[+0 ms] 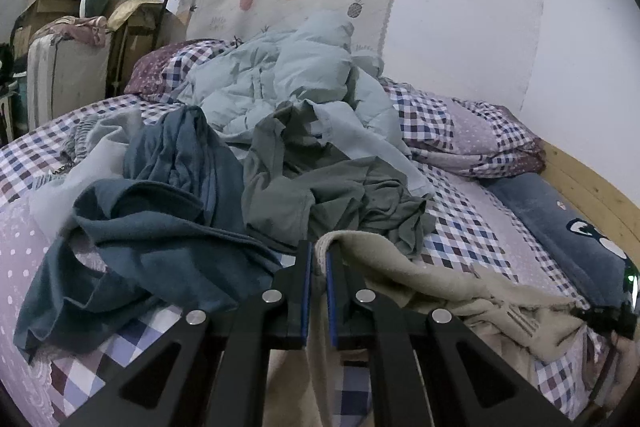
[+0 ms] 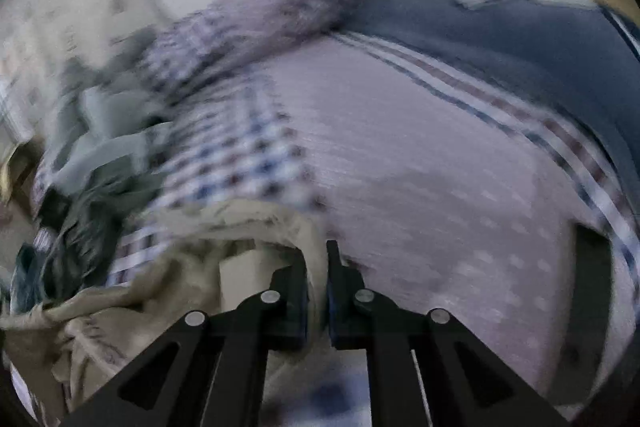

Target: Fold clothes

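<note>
Checked bedsheet (image 1: 460,227) strewn with clothes, wooden bed rail (image 1: 592,187) rightward, both grippers, left gripper (image 1: 319,255), right gripper (image 2: 318,259), clamped on beige garment (image 1: 420,267).

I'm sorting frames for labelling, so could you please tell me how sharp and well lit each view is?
Left wrist view: sharp, dim and bluish, fisheye-bent at the edges; the left claw shut on the beige cloth is crisp. Right wrist view: heavy motion blur smears the bed; only the right claw stays sharp.
</note>
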### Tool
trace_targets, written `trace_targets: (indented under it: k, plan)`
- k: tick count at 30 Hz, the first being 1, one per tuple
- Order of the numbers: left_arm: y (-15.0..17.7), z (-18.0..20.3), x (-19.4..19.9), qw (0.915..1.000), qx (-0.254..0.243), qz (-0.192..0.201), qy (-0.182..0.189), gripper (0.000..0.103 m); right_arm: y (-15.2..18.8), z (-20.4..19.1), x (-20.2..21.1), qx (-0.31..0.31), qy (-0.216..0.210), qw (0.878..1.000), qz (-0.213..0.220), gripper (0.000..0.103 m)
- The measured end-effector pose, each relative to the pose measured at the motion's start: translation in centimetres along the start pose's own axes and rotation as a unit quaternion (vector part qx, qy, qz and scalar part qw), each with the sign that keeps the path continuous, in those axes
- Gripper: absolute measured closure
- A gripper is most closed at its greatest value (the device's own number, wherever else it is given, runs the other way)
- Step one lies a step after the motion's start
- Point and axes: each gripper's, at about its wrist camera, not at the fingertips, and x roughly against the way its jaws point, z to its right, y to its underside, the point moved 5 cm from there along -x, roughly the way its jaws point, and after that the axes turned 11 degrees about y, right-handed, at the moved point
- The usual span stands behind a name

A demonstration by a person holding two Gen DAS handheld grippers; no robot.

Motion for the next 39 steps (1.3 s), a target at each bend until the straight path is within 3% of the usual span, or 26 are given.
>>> trace_targets:
  k: [3,5,9,13,18,22,31,39]
  plan:
    - [0.0,0.3,-0.2,1.0000,-0.001,-0.001,0.003,0.097,0.3,1.9,0.5,-0.010,0.025,1.000,-0.004,0.081]
    - [0.1,0.6,-0.3,1.0000,-0.002,-0.002,0.005,0.097,0.4,2.1,1.4,-0.008,0.032,0.999,0.008,0.061]
    - [0.3,1.3,-0.6,0.9999,-0.012,-0.007,0.008,0.097,-0.2,-0.5,3.6,0.031,0.024,0.998,0.045,0.059]
    - [0.3,1.7,-0.7,0.9997,-0.019,-0.008,0.009,0.097,0.2,-6.8,4.9,0.129,-0.035,0.990,0.054,0.059]
    - [0.4,1.8,-0.7,0.9997,-0.018,-0.009,0.015,0.097,2.0,-14.2,4.0,0.228,-0.092,0.969,0.025,0.059]
    - [0.5,1.8,-0.7,0.9996,-0.014,-0.012,0.022,0.097,4.0,-18.9,2.3,0.287,-0.106,0.952,-0.001,0.059]
    - [1.0,2.6,-1.1,0.9985,-0.012,-0.027,0.045,0.097,5.1,-25.1,-3.4,0.375,-0.086,0.922,-0.048,0.060]
    - [0.8,1.8,-0.9,0.9980,0.009,-0.028,0.056,0.097,5.9,-26.3,-7.4,0.392,-0.060,0.913,-0.102,0.061]
